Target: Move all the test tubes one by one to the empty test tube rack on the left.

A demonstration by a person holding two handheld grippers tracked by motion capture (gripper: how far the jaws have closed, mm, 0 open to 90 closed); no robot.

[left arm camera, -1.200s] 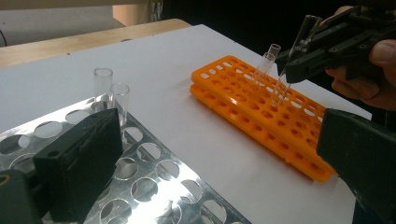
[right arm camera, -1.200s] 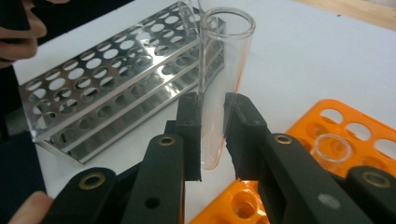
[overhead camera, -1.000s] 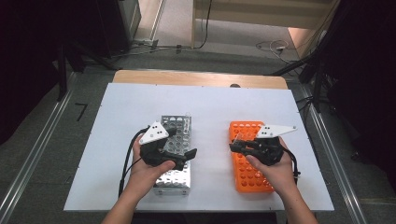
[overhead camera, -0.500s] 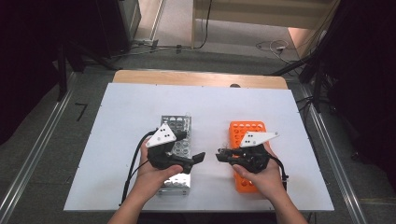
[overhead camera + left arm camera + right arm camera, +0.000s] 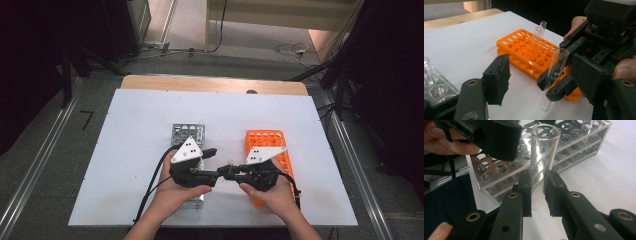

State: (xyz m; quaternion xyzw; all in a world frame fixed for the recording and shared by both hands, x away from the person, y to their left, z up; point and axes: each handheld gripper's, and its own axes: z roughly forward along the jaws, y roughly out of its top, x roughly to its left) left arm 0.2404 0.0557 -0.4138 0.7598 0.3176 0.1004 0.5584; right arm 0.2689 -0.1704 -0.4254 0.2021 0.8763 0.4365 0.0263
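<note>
My right gripper (image 5: 537, 192) is shut on a clear glass test tube (image 5: 544, 150) and holds it upright above the white table. In the high view the right gripper (image 5: 226, 173) points left, between the two racks. My left gripper (image 5: 212, 165) faces it, open. In the left gripper view the left gripper (image 5: 541, 80) stands with its jaws wide apart on either side of the test tube (image 5: 555, 72), not touching it. The orange rack (image 5: 524, 50) lies behind with two tubes (image 5: 537, 35) standing in it. The metal rack (image 5: 564, 147) is behind the tube in the right gripper view.
On the white table (image 5: 140, 130) the metal rack (image 5: 186, 131) lies left of centre and the orange rack (image 5: 267, 140) right of centre. A wooden strip (image 5: 210, 84) runs along the far edge. Clear tubes stand in the metal rack (image 5: 431, 85).
Both grippers have swung inward and now meet tip to tip between the racks. The right gripper brought the test tube with it; the left gripper's jaws now straddle it.
</note>
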